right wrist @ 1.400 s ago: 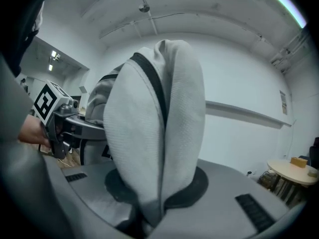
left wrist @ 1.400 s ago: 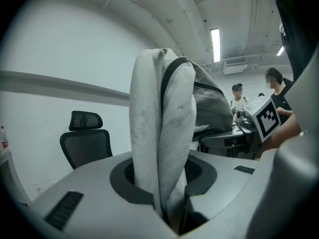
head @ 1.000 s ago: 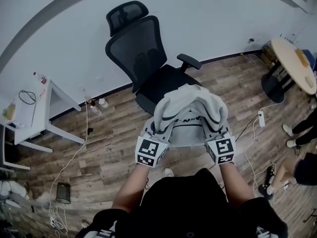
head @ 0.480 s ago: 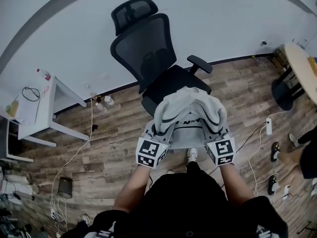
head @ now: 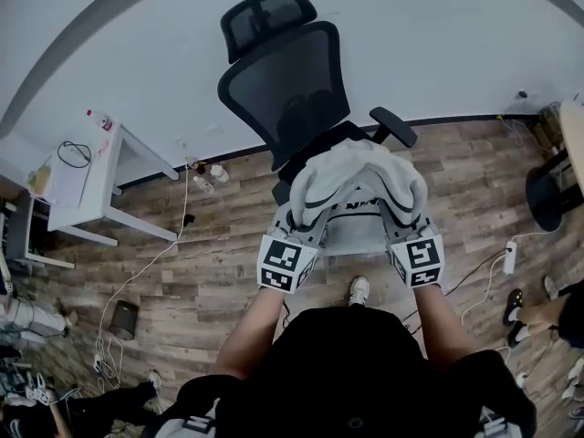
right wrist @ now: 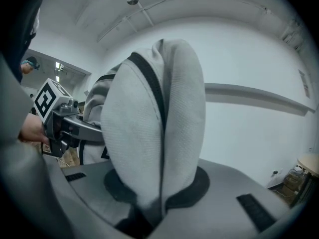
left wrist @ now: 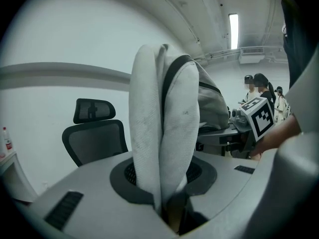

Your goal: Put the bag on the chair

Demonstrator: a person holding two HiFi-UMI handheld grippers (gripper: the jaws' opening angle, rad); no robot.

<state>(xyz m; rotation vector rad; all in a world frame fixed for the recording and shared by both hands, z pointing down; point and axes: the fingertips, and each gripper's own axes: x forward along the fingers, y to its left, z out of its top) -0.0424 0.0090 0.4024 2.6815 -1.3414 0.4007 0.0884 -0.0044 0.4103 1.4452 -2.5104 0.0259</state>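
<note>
The left gripper (left wrist: 172,214) has its jaws nearly together, closed on a thick fold of the grey-white bag (left wrist: 164,128). The cloth, with a dark trim on it, rises straight up out of the narrow gap and fills the middle of the left gripper view. The right gripper (right wrist: 149,210) stands in the same way: its jaws are narrow and press on another fold of the same bag, which bulges above them.

In the head view the two grippers are side by side and well apart, each one at a near corner of the bag. The bag is held up between them, off the wooden floor (head: 210,245), and is heaped above and ahead of the fingertips.

Just beyond the fingertips stands the black office chair (head: 294,94). The far part of the bag covers the front of its seat in this view, but I cannot tell if the bag touches the seat. One armrest (head: 394,126) shows just past the bag on the right gripper's side.
</note>
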